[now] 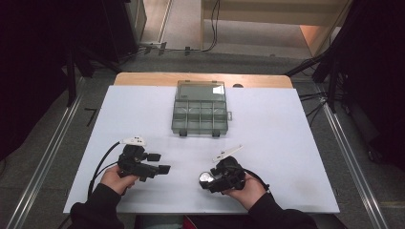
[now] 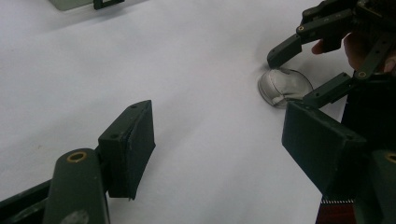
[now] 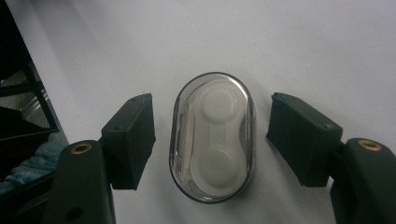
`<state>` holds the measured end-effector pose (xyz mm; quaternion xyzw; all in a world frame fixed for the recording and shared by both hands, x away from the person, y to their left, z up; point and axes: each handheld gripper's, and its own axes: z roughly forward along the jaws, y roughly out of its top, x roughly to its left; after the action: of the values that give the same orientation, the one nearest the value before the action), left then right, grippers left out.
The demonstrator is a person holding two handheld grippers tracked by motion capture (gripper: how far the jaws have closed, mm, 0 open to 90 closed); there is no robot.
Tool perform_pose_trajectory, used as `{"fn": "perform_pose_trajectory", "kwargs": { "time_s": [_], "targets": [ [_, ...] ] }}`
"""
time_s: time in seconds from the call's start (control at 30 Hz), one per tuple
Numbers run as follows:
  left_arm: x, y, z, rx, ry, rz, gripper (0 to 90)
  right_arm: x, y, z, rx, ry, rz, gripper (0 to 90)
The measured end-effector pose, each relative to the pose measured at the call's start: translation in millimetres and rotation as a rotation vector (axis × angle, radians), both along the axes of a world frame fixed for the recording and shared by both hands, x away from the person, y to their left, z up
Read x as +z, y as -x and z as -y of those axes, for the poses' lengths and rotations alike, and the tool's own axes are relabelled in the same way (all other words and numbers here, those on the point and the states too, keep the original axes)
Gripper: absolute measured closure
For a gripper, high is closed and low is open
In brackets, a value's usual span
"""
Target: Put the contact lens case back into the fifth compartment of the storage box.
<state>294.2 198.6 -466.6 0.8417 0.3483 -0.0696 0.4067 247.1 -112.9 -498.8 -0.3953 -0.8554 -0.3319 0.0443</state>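
A small oval clear case [image 3: 212,136], with a white two-cup insert inside it, lies flat on the white desk [image 1: 286,143], near the front edge and a little right of the middle. In the right gripper view it lies between the two black jaws of the right tongs [image 3: 210,140], with a clear gap of white desk on each side, so the pads do not touch it. These jaws stand wide and hold nothing. In the high view the case [image 1: 206,178] shows as a pale round spot at the tip of the right tongs [image 1: 210,180], which a hand [image 1: 246,190] in a dark sleeve carries.

The left gripper view shows the same case [image 2: 285,87] from the side, with the jaws of the right tongs [image 2: 299,74] above and beside it.

The left tongs [image 2: 219,140] are also wide open and empty, over bare desk, well apart from the case. In the high view they [image 1: 160,163] point toward the right, held by the other hand [image 1: 117,179].

Farther back, near the middle of the desk, a clear compartment box [image 1: 199,114] stands with its lid open, well apart from both tongs.
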Motion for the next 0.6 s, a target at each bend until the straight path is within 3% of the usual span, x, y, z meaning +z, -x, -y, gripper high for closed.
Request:
{"fn": "perform_pose_trajectory", "kwargs": {
  "time_s": [0.33,0.53,0.6],
  "targets": [
    [0.0,-0.1,0.0,0.001,0.0,0.0,25.7,-0.9,8.0,-8.4,-0.009,0.054,0.06,31.3],
    [0.1,-0.3,-0.1,0.002,-0.002,0.0,25.7,-1.3,12.6,-12.6,-0.021,0.11,0.123,41.4],
    [0.1,-0.3,-0.1,0.002,0.0,0.0,25.7,-0.9,13.3,-13.8,-0.026,0.121,0.125,42.5]
  ]
}}
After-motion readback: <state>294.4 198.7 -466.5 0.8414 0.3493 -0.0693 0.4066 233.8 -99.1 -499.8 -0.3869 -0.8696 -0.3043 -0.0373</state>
